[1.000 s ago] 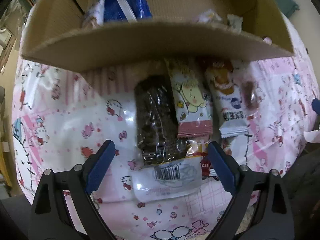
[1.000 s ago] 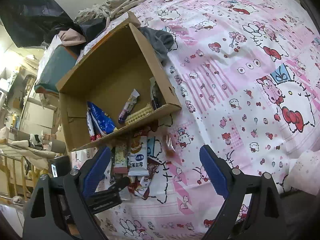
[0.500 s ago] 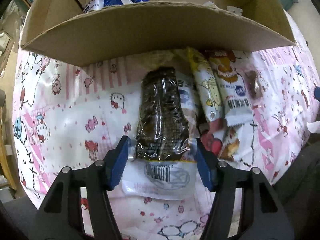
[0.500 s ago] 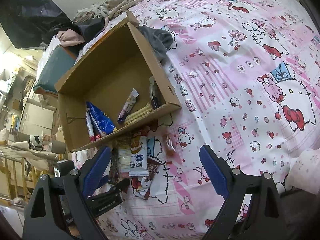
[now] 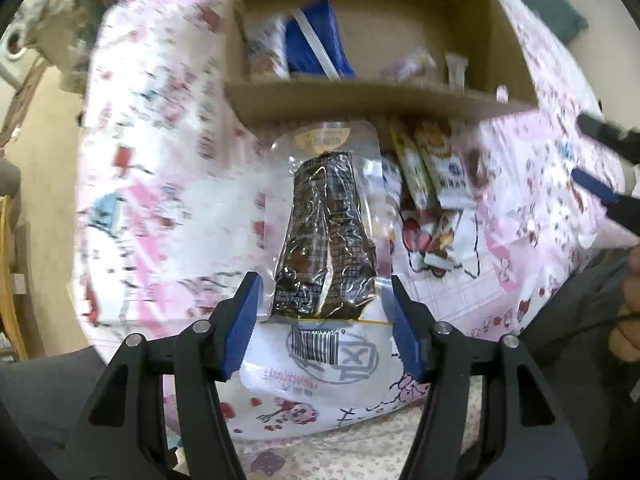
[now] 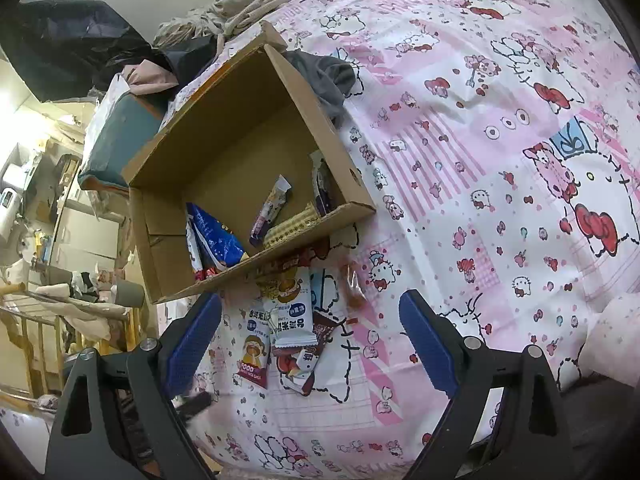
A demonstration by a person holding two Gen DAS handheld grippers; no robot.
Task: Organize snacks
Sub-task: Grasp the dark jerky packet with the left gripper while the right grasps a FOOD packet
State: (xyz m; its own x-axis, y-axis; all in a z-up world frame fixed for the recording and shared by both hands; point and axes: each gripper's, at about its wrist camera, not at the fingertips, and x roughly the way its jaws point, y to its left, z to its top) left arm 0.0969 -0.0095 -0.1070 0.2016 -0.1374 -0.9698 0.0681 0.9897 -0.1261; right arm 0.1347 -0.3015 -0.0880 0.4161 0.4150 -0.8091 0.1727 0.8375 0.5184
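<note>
My left gripper (image 5: pixel 323 285) is shut on a clear packet of dark snack (image 5: pixel 326 236), its blue pads pinching the packet's sides just above the barcode end; the packet hangs above the bedspread. Ahead stands an open cardboard box (image 5: pixel 360 98) (image 6: pixel 240 160) with a blue packet (image 5: pixel 316 40) and a few small bars inside. A pile of loose snack packets (image 5: pixel 436 184) (image 6: pixel 286 312) lies against the box's front wall. My right gripper (image 6: pixel 310 304) hovers open over that pile with nothing between its fingers (image 5: pixel 594 189).
A pink cartoon-print bedspread (image 6: pixel 500 160) covers the bed. A grey cloth (image 6: pixel 332 76) and heaped clothes (image 6: pixel 256 4) lie behind the box. The bed's edge runs left of the box. A person's hand (image 5: pixel 628 320) shows at the right.
My left gripper closed on the dark snack packet and lifted it off the bedspread, away from the pile. The right gripper stayed where it was, still open.
</note>
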